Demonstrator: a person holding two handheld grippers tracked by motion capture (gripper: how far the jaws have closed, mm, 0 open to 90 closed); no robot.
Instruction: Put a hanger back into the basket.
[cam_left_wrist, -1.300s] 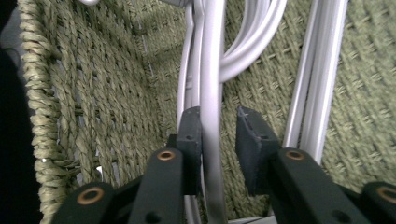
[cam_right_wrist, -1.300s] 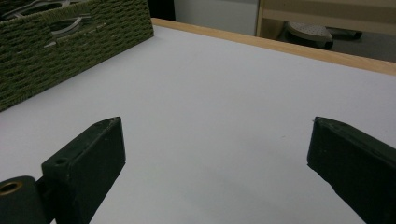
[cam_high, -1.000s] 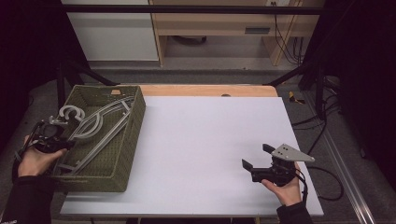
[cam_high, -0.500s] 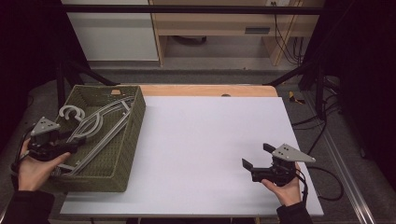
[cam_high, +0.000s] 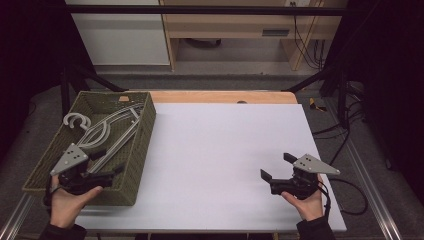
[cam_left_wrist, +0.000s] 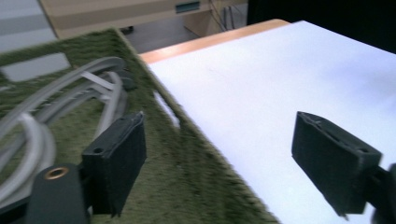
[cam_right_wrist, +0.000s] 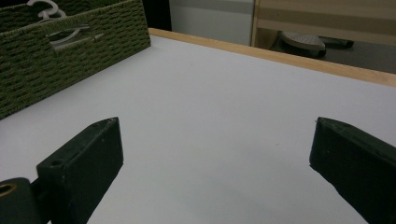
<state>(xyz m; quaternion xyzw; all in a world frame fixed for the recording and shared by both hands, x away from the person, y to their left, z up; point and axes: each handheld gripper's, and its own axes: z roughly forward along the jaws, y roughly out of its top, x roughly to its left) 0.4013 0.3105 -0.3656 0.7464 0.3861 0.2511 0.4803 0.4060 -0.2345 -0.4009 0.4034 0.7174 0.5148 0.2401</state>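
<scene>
Your left hand-held gripper (cam_high: 111, 173) has slid back along the basket's (cam_high: 141, 145) near right rim, jaws just opened and empty; the grey hangers (cam_high: 107, 132) lie inside at the surface's left edge. Your right hand-held gripper (cam_high: 274, 170) waits, jaws apart.

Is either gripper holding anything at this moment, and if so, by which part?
Nothing is held. The left gripper, over the near end of the green basket, has just been opening, with nothing between its jaws. The right gripper is open over the bare table.
</scene>
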